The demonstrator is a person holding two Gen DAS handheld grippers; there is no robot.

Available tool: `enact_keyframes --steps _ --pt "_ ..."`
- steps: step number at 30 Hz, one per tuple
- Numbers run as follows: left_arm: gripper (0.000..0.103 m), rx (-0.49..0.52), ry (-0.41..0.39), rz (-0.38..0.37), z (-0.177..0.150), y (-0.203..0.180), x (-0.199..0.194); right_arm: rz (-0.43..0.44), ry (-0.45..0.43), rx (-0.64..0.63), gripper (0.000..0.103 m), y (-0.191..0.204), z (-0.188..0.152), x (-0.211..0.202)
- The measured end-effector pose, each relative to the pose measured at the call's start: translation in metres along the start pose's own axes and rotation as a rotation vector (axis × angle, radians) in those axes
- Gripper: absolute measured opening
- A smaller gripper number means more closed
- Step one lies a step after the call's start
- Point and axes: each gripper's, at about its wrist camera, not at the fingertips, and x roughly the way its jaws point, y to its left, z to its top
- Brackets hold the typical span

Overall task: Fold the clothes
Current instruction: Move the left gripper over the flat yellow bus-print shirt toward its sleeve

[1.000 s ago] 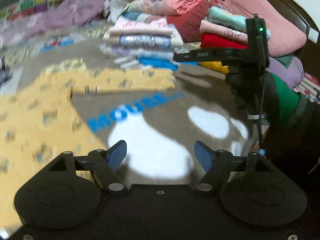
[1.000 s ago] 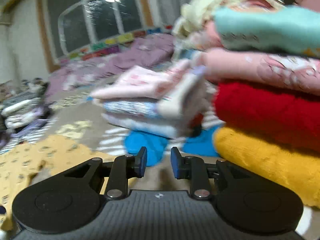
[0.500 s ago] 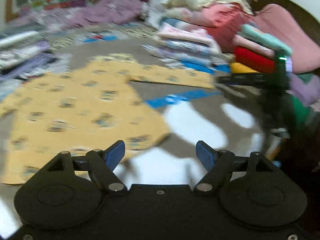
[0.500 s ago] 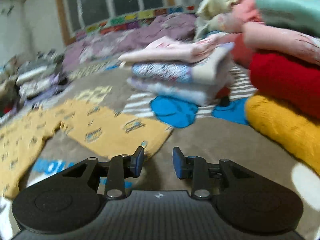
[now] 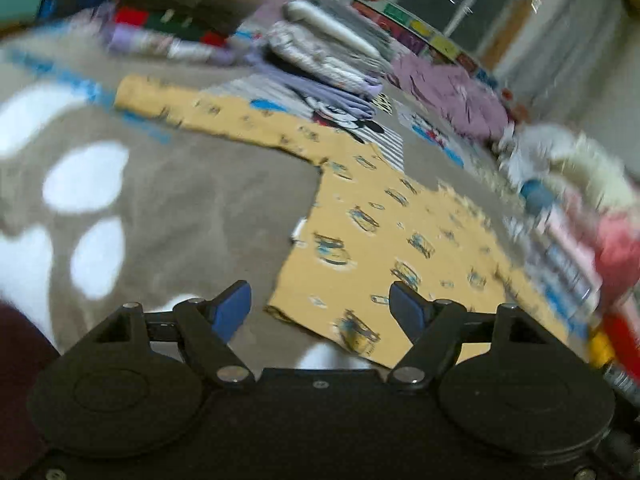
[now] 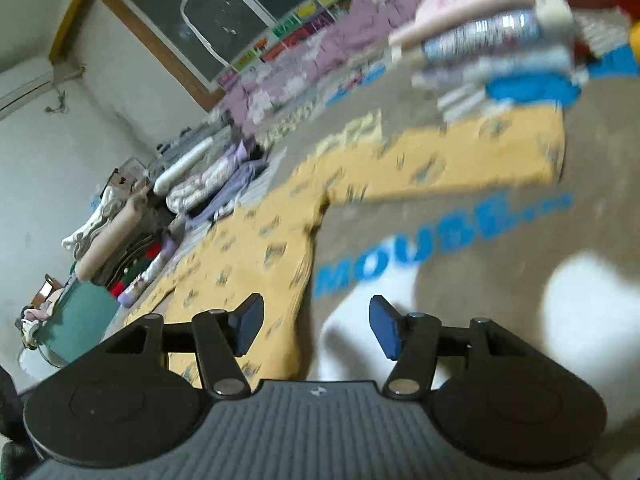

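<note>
A second ago the right gripper (image 6: 316,330) was nearly closed and faced the folded stacks; now its jaws are opening, empty, over the edge of the yellow shirt (image 6: 256,248). The left gripper (image 5: 320,312) has swung from the brown blanket (image 5: 168,192) to the shirt's hem (image 5: 320,322), jaws closing slightly.

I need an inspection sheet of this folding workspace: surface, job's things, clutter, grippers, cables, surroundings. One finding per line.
Surface: brown blanket with white patches and blue lettering.
Job's things: yellow printed shirt lies spread flat, one sleeve stretched out.
Clutter: folded clothes stack beyond the shirt; more piles at the far side.
Grippers: left gripper closing, empty, over the shirt's hem; right gripper opening, empty, at the shirt's edge.
Cables: nothing seen.
Surroundings: dark window, white wall.
</note>
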Motion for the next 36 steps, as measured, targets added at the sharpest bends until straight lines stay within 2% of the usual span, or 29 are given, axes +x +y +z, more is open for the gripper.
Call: enact_keyframes --steps 2,4,6,8,9,10,11,13,16,19,20,21,23,24,26,27,29,30,31,32,33,36 --pt "0.069 -0.073 0.024 -0.053 -0.002 0.016 0.007 0.031 0.020 0.071 0.060 -0.004 -0.006 0.005" --pt "0.060 -0.106 0.025 -0.079 -0.004 0.023 0.013 0.056 0.022 0.122 0.060 -0.006 -0.015 0.011" --pt "0.059 -0.118 0.021 -0.096 -0.005 0.025 0.019 0.089 0.001 0.173 0.059 -0.008 -0.025 0.013" --pt "0.032 -0.108 0.011 -0.103 -0.003 0.023 0.024 0.117 -0.024 0.224 0.053 -0.010 -0.030 0.014" --pt "0.002 -0.105 0.021 -0.090 -0.001 0.024 0.027 0.129 -0.035 0.249 0.040 -0.011 -0.032 0.015" --pt "0.002 -0.094 0.016 -0.085 0.001 0.023 0.024 0.143 -0.033 0.269 0.028 -0.011 -0.034 0.016" --pt "0.002 -0.082 0.011 -0.081 0.002 0.022 0.021 0.159 -0.020 0.285 0.006 -0.011 -0.034 0.019" --pt "0.002 -0.059 0.000 -0.073 0.005 0.021 0.015 0.101 -0.010 0.215 0.007 0.004 -0.028 0.013" --pt "0.004 -0.055 0.054 -0.030 0.002 0.026 0.023 -0.033 0.005 0.079 0.012 0.026 -0.020 0.004" --pt "0.006 -0.044 0.048 -0.022 0.001 0.027 0.018 -0.167 0.032 0.036 0.010 0.024 -0.031 0.003" --pt "0.008 -0.040 0.046 -0.020 0.001 0.027 0.016 -0.179 0.012 0.037 0.011 0.022 -0.035 -0.001" --pt "0.011 -0.036 0.036 -0.018 0.001 0.026 0.014 -0.176 -0.005 0.053 0.016 0.020 -0.038 -0.006" --pt "0.025 -0.027 0.014 -0.014 0.001 0.024 0.010 -0.171 -0.036 0.028 0.027 0.027 -0.039 -0.011" --pt "0.032 -0.015 -0.008 -0.008 0.000 0.022 0.007 -0.166 -0.055 -0.014 0.027 0.033 -0.038 -0.011" --pt "0.037 0.025 -0.062 0.011 0.000 0.015 0.000 -0.139 -0.099 -0.126 0.027 0.050 -0.036 -0.010" --pt "0.042 0.049 -0.080 0.009 -0.001 0.012 -0.001 -0.133 -0.116 -0.187 0.027 0.059 -0.037 -0.008" --pt "0.043 0.103 -0.106 0.000 -0.002 0.005 -0.003 -0.158 -0.131 -0.364 0.027 0.078 -0.044 0.002" --pt "0.043 0.140 -0.114 -0.001 -0.004 0.001 -0.002 -0.198 -0.097 -0.434 0.026 0.083 -0.048 0.011" --pt "0.043 0.178 -0.122 -0.002 -0.006 -0.004 -0.002 -0.262 -0.023 -0.480 0.026 0.084 -0.052 0.024" --pt "0.043 0.215 -0.130 -0.003 -0.008 -0.009 -0.001 -0.302 0.039 -0.485 0.026 0.079 -0.056 0.034" --pt "0.043 0.256 -0.142 -0.021 -0.009 -0.014 0.000 -0.306 0.049 -0.457 0.026 0.074 -0.058 0.034" --pt "0.043 0.357 -0.173 -0.071 -0.014 -0.028 0.004 -0.342 -0.022 -0.498 0.027 0.085 -0.060 0.016"
